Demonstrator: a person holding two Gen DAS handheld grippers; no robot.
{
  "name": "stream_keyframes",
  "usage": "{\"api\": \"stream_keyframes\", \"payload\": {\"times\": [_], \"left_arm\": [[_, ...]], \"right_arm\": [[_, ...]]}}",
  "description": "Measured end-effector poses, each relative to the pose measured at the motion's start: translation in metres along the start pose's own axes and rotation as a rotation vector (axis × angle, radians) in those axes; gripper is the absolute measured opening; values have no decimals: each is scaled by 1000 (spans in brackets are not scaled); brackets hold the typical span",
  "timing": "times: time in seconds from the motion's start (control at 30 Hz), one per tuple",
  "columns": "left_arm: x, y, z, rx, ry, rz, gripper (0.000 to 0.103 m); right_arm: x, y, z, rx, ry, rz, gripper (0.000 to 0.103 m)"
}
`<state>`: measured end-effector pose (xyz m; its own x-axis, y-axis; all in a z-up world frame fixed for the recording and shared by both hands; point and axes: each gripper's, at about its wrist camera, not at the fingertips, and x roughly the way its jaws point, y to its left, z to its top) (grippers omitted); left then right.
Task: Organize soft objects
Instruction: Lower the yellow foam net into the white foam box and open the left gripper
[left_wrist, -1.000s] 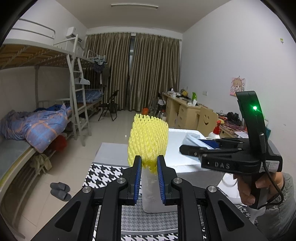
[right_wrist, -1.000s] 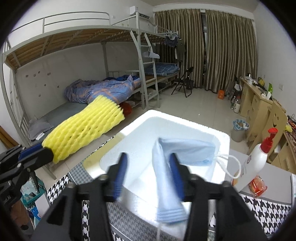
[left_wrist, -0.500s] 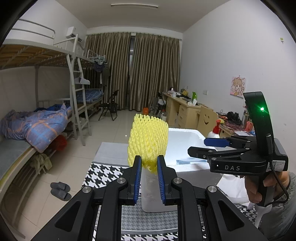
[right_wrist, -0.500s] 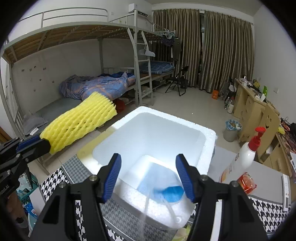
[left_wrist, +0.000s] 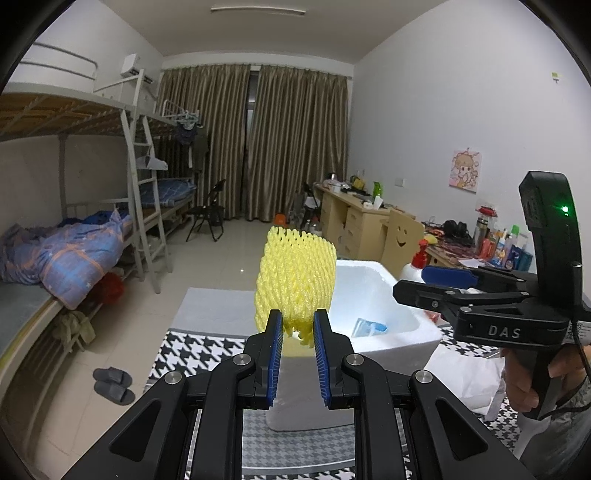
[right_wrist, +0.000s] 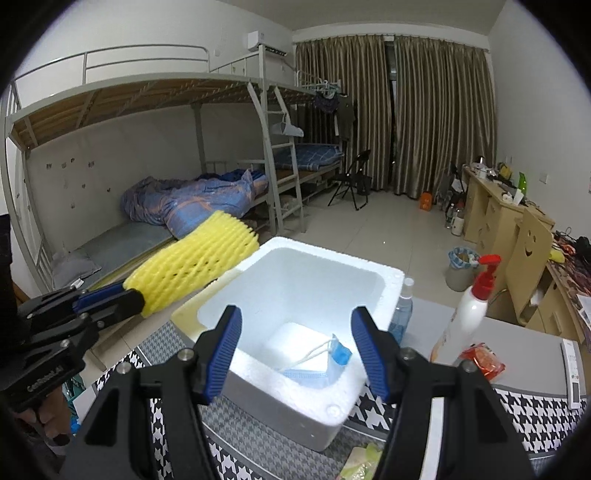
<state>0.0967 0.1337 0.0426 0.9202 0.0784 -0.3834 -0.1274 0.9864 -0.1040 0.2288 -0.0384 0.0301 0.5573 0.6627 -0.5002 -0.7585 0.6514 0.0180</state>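
My left gripper (left_wrist: 297, 325) is shut on the lower end of a yellow foam net sleeve (left_wrist: 295, 277), which it holds upright beside the white foam box (left_wrist: 406, 332). From the right wrist view the sleeve (right_wrist: 195, 266) slants over the box's left rim (right_wrist: 221, 288), held by the left gripper (right_wrist: 110, 299). My right gripper (right_wrist: 295, 321) hovers above the box with its jaws opening and nothing between them. A blue face mask (right_wrist: 321, 365) lies loose on the box's floor, also seen as the mask (left_wrist: 369, 326). The right gripper (left_wrist: 417, 282) stands to the right, above the box.
The box sits on a houndstooth cloth (right_wrist: 535, 417). A white pump bottle with a red top (right_wrist: 469, 310), a clear spray bottle (right_wrist: 402, 310) and a red packet (right_wrist: 484, 362) stand right of the box. A person's hand (left_wrist: 524, 384) grips the right handle. Bunk beds line the left wall.
The right gripper's jaws opened and let go of the blue mask, which dropped into the box. The right gripper drew back and up. The left gripper kept still with the sleeve.
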Motion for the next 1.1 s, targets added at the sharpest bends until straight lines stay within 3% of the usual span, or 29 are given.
{"api": "stream_keyframes", "payload": {"times": [0.27,0.43,1.1], "left_arm": [[9,-12,6,20,4,-33,18],[19,-20,7,25,21,-50,18],[59,-43,13,45,81,-40,18]], "right_arm": [[-13,-8,-5,26,-41,-15,74],[-23,-16,-9,34,-73,-31,86],[-37,-55,-32,118,-83,-106,86]]}}
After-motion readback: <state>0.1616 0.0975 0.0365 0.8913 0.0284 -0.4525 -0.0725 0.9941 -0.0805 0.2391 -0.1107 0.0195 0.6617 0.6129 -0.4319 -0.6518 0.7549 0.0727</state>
